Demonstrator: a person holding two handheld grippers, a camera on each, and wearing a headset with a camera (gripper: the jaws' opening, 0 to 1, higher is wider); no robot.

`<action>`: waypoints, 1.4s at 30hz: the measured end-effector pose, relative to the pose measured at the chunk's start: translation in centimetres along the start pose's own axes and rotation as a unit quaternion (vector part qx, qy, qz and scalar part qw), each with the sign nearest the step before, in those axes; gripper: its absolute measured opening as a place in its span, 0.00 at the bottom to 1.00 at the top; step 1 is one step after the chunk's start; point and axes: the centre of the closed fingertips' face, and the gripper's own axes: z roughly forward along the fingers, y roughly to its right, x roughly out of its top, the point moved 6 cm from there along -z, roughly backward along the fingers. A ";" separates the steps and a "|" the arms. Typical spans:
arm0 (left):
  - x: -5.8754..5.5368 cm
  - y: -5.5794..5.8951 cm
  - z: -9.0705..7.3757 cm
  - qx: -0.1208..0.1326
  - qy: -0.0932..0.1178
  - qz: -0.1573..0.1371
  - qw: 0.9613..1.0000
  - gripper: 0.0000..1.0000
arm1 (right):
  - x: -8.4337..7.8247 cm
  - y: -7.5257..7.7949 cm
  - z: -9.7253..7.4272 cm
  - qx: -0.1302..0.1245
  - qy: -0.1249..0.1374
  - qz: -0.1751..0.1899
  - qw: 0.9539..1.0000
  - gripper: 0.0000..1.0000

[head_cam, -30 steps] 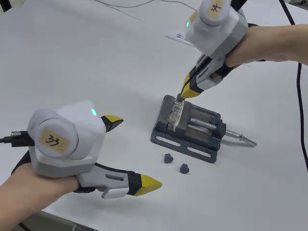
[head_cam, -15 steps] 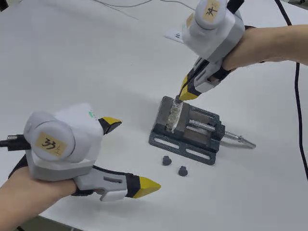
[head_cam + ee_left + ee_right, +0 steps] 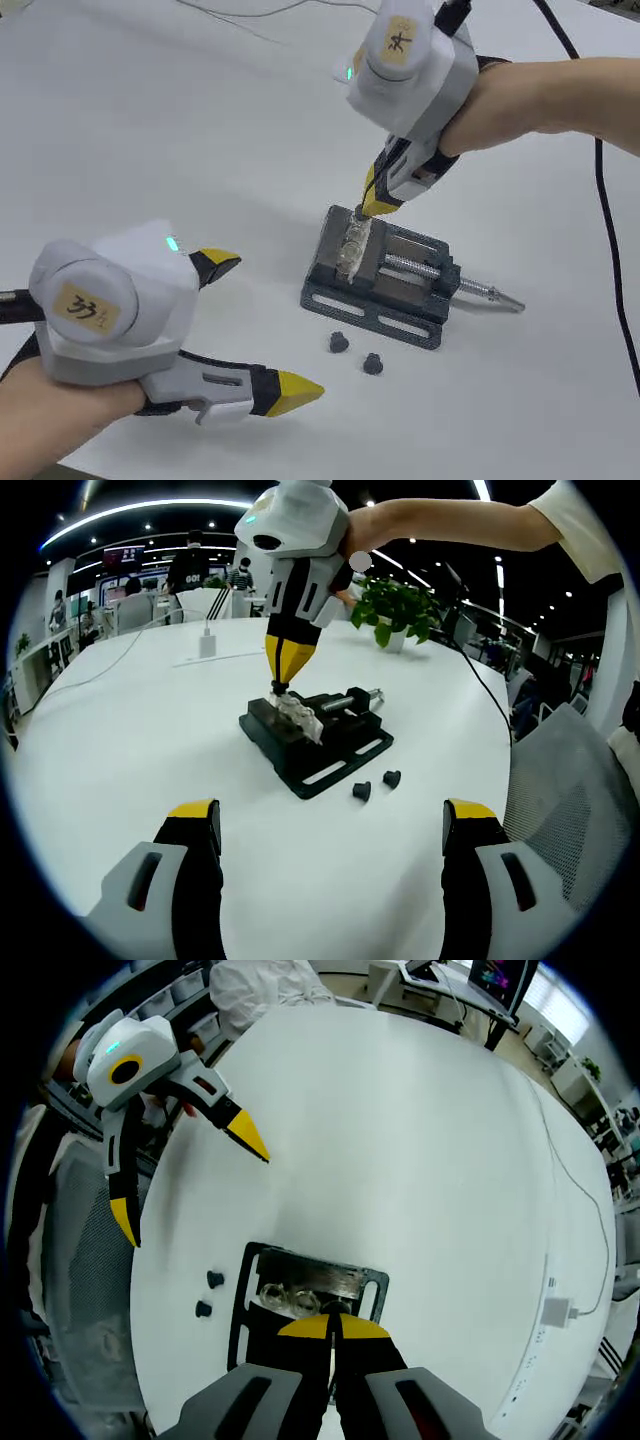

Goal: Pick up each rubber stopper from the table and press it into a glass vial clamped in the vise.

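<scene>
The right hand-held gripper [image 3: 372,208] stands over the vise [image 3: 400,292], tilted, with its yellow tips pointing down at the near end of the row of glass vials [image 3: 352,245] clamped between the vise plates. Its jaws are almost together; in the right gripper view only a thin dark line is between the two yellow tips. A small dark thing sits just under the tips, at the top of a vial, but I cannot tell if the jaws grip it or only touch it.

The left hand-held gripper [image 3: 262,327] is low over the counter [image 3: 150,120], well apart from the vise, on its left side in the head view. Its jaws are wide and nothing is between them.

Two rubber stoppers [image 3: 339,343] lie on the counter, just beside the front edge of the vise base, close to each other but not touching. In the left gripper view they lie ahead, between the wide jaws and the vise.

The vise screw points away from the vials, to the right in the head view. A black cable [image 3: 603,210] runs over the counter near the right edge.
</scene>
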 end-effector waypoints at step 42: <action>2.8 -0.3 -0.9 0.018 0.022 0.003 1.000 0.89 | -0.7 -0.9 -0.3 -0.016 0.043 0.045 0.998 0.00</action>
